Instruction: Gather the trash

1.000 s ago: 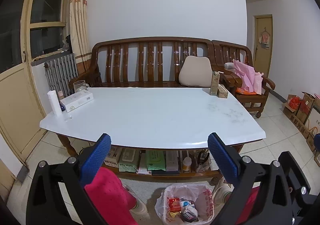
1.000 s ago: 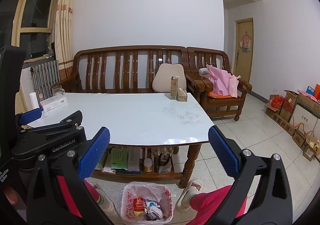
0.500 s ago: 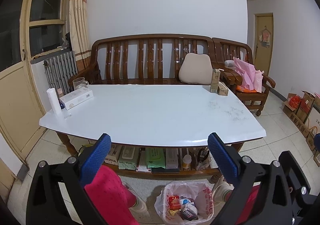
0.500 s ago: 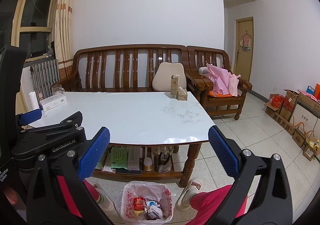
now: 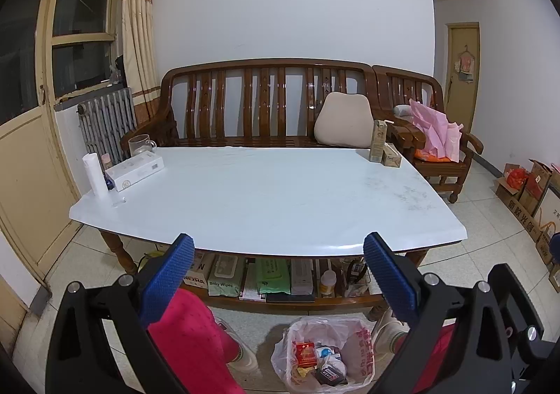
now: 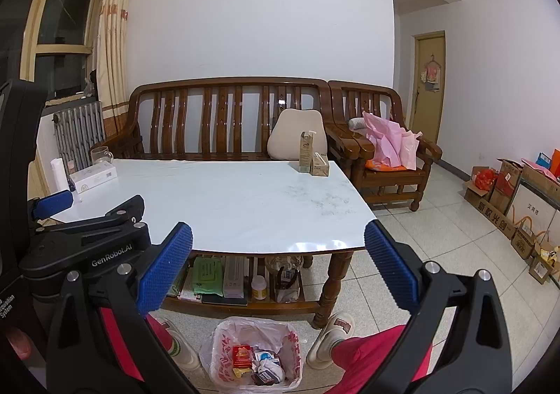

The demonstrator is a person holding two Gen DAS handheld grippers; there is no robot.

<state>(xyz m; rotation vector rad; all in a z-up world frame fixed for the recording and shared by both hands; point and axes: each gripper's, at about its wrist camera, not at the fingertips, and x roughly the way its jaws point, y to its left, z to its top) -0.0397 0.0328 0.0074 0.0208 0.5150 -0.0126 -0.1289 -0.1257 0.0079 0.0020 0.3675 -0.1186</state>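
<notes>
While both claws, left gripper (image 5: 278, 264) and right gripper (image 6: 278, 254), gape wide and empty, the cartons (image 6: 313, 157) (far right) probably go next into the bin (image 6: 253, 355).

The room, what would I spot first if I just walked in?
Probably the big white table in the middle, with the wooden bench behind it. Next, the trash bag on the floor in front, already holding wrappers, and pink bags heaped on the armchair to the right.

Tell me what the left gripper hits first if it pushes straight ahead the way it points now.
Probably nothing soon: the left gripper, open and empty, points across the white table toward the wooden bench. Depth is uncertain; the table's near edge could catch it.
</notes>
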